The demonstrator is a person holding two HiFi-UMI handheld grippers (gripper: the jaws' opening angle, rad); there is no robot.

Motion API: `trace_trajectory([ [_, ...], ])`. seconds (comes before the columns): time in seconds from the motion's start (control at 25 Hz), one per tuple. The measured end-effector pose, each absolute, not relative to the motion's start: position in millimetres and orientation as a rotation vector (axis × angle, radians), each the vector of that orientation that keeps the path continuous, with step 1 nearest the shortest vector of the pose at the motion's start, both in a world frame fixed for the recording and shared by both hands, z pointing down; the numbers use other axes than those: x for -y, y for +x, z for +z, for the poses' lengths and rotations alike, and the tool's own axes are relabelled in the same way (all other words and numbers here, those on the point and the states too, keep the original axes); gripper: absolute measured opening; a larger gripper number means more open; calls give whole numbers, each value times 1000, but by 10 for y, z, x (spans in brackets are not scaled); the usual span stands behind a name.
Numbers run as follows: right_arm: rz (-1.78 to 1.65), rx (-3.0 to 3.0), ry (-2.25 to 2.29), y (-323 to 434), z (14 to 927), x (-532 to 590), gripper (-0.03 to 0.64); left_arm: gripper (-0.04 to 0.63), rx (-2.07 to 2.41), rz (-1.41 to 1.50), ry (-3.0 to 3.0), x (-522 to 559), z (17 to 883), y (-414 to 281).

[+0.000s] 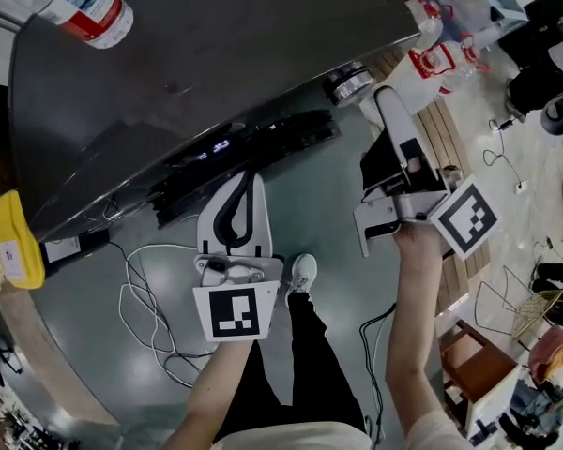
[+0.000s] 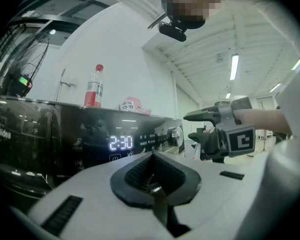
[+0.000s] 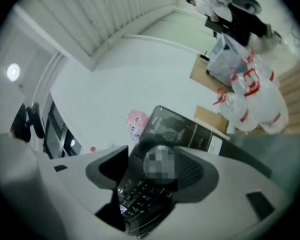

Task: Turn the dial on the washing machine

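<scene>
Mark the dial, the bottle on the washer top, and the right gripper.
dial [image 2: 176,134]: left gripper view, on its silver face.
bottle [image 1: 92,3]: head view, on its label.
right gripper [image 2: 187,125]: left gripper view, in the gap between its open fingertips.

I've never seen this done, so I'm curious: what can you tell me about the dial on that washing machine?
The dial is a round, shiny, metal-looking knob. It stands out from the right end of the dark control panel, along from the lit display. The right gripper points at it with its jaws apart; whether they touch it I cannot tell.
</scene>
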State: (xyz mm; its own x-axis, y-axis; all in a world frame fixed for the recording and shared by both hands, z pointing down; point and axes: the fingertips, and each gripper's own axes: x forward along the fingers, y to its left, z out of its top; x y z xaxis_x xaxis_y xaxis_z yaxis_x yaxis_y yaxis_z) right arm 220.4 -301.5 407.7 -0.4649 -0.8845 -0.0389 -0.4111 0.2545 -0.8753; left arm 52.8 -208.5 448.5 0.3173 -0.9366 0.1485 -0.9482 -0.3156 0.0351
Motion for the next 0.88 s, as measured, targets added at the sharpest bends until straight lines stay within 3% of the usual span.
trace_trajectory([
  [0.32, -251, -2472, -1570, 2143, 2605, 2670, 267, -2, 1794, 48, 2558, 2219, 3419, 669],
  [0.52, 132, -2565, -1625, 1867, 1774, 2307, 164, -2, 1818, -19, 2655, 2078, 2515, 655],
  [0.68, 260, -2603, -1667, 1699, 1391, 1949, 67, -2, 1840, -91, 2697, 1837, 1876, 605],
  [0.88, 300, -2590, -1712, 1702, 1250, 1457, 6, -2, 1842, 39, 2740, 1374, 1673, 578],
])
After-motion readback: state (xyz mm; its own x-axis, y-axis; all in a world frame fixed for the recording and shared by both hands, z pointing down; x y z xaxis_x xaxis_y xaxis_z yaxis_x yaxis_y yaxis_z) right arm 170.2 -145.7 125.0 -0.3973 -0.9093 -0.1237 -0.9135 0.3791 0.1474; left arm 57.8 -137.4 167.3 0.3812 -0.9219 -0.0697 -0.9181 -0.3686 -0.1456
